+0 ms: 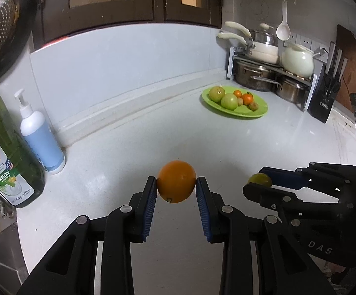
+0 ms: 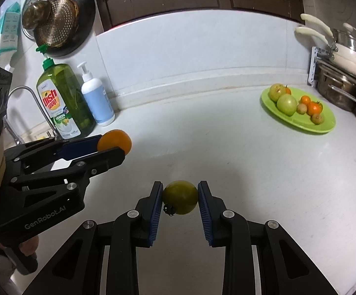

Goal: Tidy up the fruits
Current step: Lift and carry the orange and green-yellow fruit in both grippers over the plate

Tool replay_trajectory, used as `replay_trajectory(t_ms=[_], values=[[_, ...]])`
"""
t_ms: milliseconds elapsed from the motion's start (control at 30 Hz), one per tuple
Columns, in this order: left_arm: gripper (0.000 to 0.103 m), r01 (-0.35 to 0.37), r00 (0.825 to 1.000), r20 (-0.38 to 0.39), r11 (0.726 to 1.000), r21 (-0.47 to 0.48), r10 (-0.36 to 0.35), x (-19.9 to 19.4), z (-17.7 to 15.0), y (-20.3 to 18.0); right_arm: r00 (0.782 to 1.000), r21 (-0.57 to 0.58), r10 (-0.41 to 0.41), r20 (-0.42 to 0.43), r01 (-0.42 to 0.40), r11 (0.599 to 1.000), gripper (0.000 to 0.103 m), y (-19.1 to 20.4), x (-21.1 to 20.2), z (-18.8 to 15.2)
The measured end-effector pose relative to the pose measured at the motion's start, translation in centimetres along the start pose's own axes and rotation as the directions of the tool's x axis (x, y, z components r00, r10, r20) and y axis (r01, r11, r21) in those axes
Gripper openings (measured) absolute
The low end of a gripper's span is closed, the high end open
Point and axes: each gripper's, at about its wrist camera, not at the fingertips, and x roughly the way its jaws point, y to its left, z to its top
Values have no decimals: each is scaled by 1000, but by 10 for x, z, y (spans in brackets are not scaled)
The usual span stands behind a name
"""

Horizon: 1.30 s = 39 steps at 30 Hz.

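I hold a claw in each hand above a pale kitchen counter (image 1: 133,135). My left gripper (image 1: 176,188) is clenched on an orange (image 1: 176,182), its two blue pads pressing the fruit's widest part from either side, stem end facing down, the fruit lifted clear of the surface. My right gripper (image 2: 180,198) is clenched the same way on a small green fruit (image 2: 181,196), yellow-green with a dark stalk at its lower left, also off the counter. The two claws sit side by side, near each other but apart. Ahead of both claws and off to the right lies a green plate (image 1: 259,114) already carrying two green fruits and several small orange and brownish ones. I judge the orange to be firm, fairly weighty and a little slick-skinned, so a grip across its middle suits it. The green fruit looks lighter, smooth and round, likely to roll when set down, and perhaps bruisable, so gentle pressure at its widest part seems right.
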Motion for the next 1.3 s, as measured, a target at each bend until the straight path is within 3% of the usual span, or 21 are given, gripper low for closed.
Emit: replay_trajectory(t_ms=[700,1300], values=[[33,-4,996,87,1000,-17,5,-5,42,-56,995,-31,-31,100,35,999,30,-63,-44,32],[33,18,993,114,1000,0,-18,36,92,-118,989,-44,-49,137,56,997,30,-141,-60,62]])
